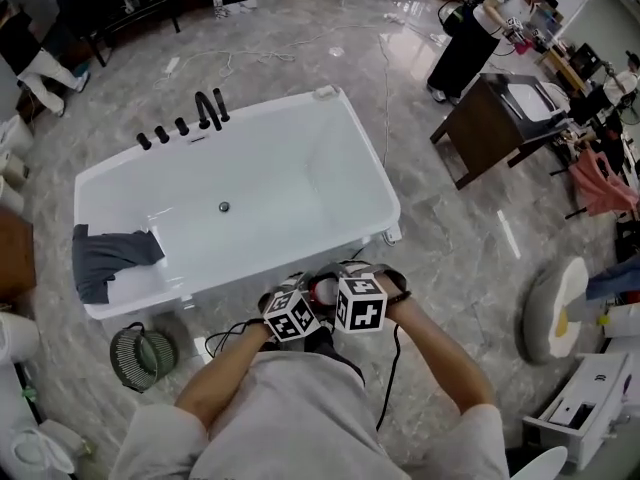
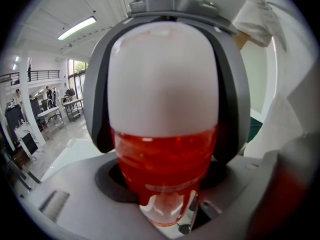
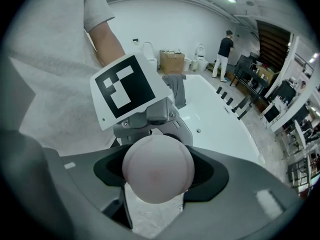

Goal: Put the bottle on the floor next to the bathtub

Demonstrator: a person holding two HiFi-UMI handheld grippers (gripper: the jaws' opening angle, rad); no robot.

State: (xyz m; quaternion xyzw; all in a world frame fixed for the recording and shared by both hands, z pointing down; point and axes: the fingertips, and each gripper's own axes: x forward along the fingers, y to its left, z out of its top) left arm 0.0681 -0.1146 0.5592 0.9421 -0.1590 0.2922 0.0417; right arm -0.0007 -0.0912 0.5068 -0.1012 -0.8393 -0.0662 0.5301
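A bottle (image 1: 325,290) with red liquid and a whitish body hangs just in front of the white bathtub (image 1: 372,168), over the marble floor (image 1: 450,253). Both grippers meet on it. My left gripper (image 1: 306,304) is shut on the red lower part (image 2: 165,164), with the clear neck nearest its camera. From the opposite end, my right gripper (image 1: 346,294) is shut on the bottle, its jaws hugging the whitish body (image 2: 162,79). In the right gripper view the bottle's rounded base (image 3: 158,168) fills the gap between the jaws, and the left gripper's marker cube (image 3: 125,90) lies beyond.
A grey cloth (image 1: 105,258) hangs over the tub's left corner, and black taps (image 1: 205,113) stand on its far rim. A wire basket (image 1: 142,355) sits on the floor at the left. A dark table (image 1: 490,123), a person (image 1: 480,33) and white fixtures (image 1: 590,408) are to the right.
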